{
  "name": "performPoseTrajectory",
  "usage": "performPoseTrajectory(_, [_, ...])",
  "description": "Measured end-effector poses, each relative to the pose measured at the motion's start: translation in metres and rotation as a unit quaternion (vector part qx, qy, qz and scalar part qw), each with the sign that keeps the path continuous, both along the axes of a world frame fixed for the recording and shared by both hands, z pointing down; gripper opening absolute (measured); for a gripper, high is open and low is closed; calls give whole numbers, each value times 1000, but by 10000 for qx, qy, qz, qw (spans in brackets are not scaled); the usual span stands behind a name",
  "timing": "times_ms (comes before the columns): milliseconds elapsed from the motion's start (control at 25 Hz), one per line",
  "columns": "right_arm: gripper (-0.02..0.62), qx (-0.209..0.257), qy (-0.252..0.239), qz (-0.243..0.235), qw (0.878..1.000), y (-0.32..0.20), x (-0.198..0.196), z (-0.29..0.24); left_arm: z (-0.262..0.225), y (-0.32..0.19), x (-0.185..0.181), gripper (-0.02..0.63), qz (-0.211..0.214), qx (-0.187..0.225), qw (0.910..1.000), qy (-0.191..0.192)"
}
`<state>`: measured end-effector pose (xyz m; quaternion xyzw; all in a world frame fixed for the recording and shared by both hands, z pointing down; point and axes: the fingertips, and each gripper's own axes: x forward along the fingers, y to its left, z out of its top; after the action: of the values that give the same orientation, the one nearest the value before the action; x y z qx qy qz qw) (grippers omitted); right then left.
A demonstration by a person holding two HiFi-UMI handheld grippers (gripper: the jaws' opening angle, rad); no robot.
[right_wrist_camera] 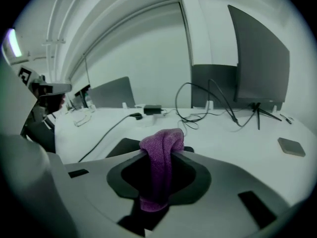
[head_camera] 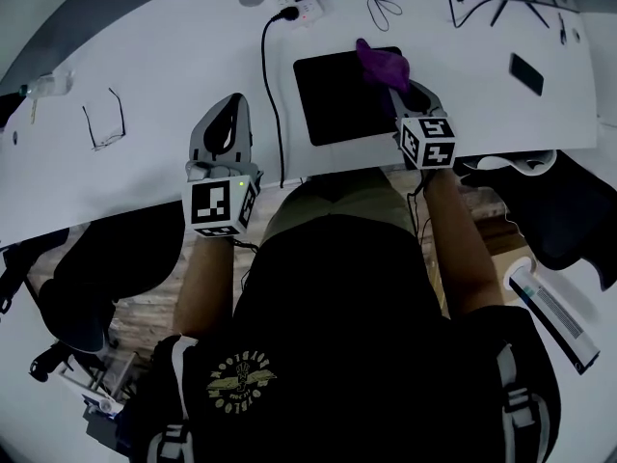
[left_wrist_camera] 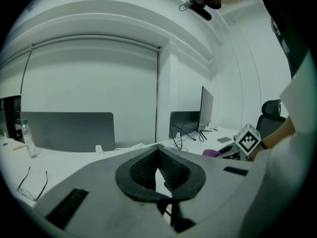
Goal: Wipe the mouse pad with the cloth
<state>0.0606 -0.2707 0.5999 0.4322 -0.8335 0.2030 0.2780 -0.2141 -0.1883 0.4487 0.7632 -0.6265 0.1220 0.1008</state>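
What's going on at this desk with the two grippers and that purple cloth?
A person holds a gripper in each hand at a white desk. The right gripper is shut on a purple cloth, holding it at the far right part of the black mouse pad; I can't tell if the cloth touches the pad. The left gripper is shut and empty, over the desk to the pad's left.

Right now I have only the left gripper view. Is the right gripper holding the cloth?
Observer: Yes. The right gripper is shut on the purple cloth.
Operator: Is the cloth at the pad?
Observer: The head view puts it over the pad's far right corner. I cannot tell whether it touches.
Operator: Where is the left gripper?
Observer: The left gripper is left of the pad, beyond a black cable.
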Motion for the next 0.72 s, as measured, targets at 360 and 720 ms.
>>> performPoseTrajectory(360, [91, -281, -492, -1666, 9844, 94, -130, -7, 3, 15, -9, 2, -172, -22, 9998, 68])
performPoseTrajectory(720, [91, -708, 164, -1689, 9830, 103, -131, 60, 7, 25, -15, 2, -245, -100, 9996, -12])
